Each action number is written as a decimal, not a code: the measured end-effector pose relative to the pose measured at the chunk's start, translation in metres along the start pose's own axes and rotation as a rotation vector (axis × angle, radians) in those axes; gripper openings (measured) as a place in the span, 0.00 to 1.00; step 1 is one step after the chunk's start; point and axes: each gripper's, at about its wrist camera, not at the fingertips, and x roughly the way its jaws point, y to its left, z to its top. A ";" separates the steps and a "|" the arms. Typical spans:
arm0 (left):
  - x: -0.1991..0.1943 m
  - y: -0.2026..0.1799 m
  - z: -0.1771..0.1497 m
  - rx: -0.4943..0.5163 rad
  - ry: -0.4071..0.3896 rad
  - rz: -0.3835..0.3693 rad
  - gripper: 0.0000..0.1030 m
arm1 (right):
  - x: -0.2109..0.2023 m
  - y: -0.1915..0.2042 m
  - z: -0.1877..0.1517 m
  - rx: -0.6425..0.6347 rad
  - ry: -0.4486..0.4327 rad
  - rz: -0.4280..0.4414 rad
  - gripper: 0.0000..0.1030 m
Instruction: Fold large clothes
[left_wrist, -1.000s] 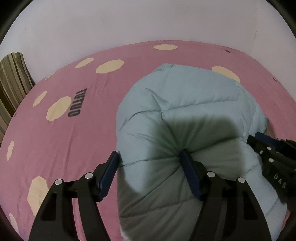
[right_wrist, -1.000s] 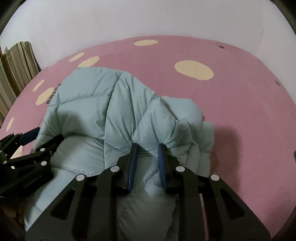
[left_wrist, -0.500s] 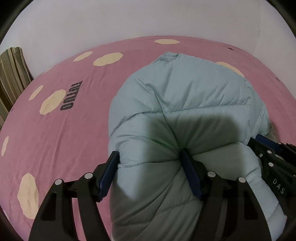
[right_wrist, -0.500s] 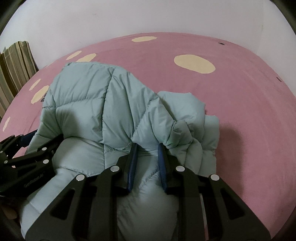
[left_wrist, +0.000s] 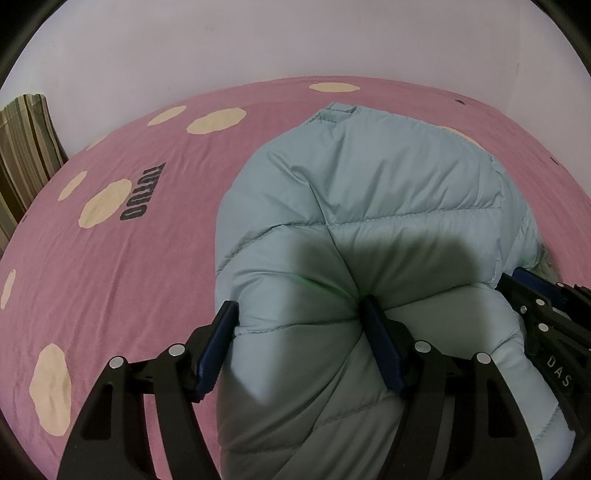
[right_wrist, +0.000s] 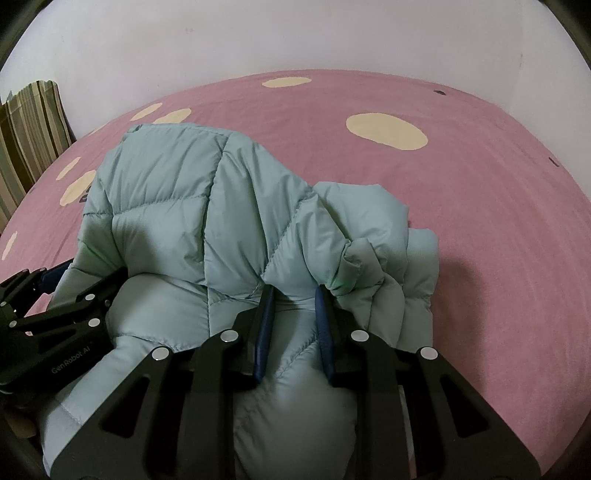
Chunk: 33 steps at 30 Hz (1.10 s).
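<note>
Gripping a thick roll of the puffer jacket on the bed, the left tool could let slippery fabric escape. Right view: the right tool clenches only a thin ridge, so its bunched sleeve may unfold.

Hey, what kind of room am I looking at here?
Most likely a bedroom. A pink sheet with cream spots covers a wide, soft surface that looks like a bed, set against a plain white wall. A striped cushion or pillow sits at its far left, and a light blue puffer jacket lies on top.
</note>
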 end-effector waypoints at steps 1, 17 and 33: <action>0.000 0.000 0.000 0.001 0.000 0.000 0.67 | 0.000 0.000 0.000 -0.001 -0.001 -0.002 0.22; -0.053 0.024 -0.002 -0.059 0.000 -0.037 0.75 | -0.052 0.003 0.001 0.012 -0.061 0.001 0.60; -0.065 0.044 -0.039 -0.135 0.014 -0.124 0.79 | -0.062 -0.033 -0.030 0.165 0.028 0.101 0.67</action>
